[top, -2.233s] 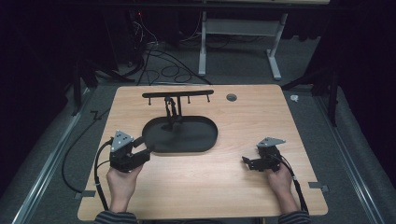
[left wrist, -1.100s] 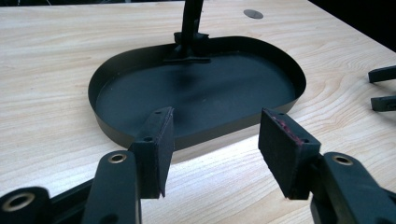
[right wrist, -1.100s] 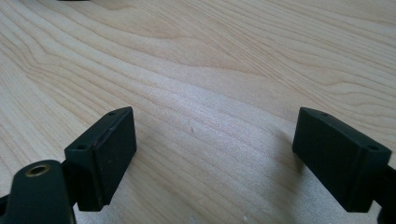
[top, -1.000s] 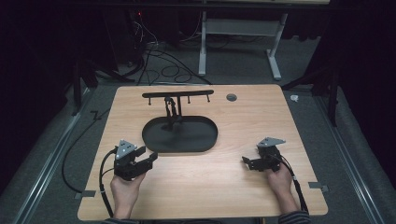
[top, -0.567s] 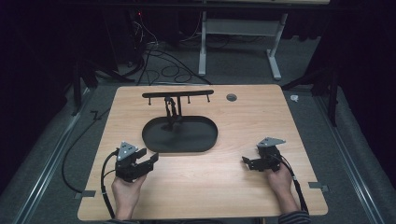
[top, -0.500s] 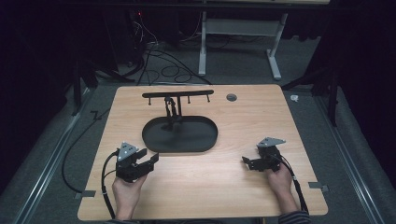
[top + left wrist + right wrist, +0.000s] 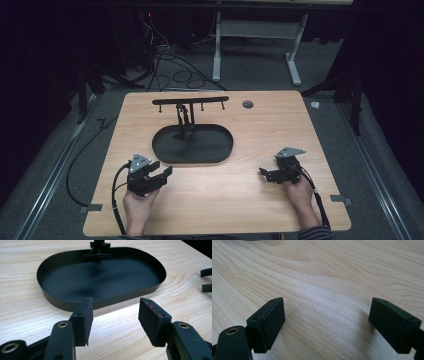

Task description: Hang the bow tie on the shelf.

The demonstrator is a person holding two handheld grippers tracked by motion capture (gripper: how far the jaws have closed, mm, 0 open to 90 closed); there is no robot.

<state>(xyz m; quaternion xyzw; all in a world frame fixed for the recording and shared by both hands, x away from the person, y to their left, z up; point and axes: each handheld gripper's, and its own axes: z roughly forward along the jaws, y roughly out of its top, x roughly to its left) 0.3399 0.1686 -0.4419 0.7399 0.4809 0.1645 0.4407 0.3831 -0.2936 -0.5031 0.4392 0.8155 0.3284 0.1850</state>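
Observation:
A black oval tray [image 7: 205, 147] lies on the wooden table [image 7: 260, 135], and a black stand with a horizontal bar [image 7: 190, 101] rises from its far end. My left gripper [image 7: 161, 173] is held just off the tray's near left rim with its jaws open and empty. In the left gripper view the left gripper [image 7: 115, 308] points at the tray wall [image 7: 120, 298], a short gap away. My right gripper [image 7: 265, 175] rests near the front right, open and empty. In the right gripper view the right gripper [image 7: 327, 313] stands over bare wood.
A round grommet hole [image 7: 247, 104] sits in the table's far side. Cables trail from both grippers off the front edge. Beyond the table lie floor cables [image 7: 165, 60] and a white desk frame [image 7: 260, 40]. The right gripper's jaw tips [image 7: 206, 280] show at the right edge of the left gripper view.
My left gripper has drawn back from the tray's left rim toward the person and a little to the right, jaws still open. The right gripper has stayed put.

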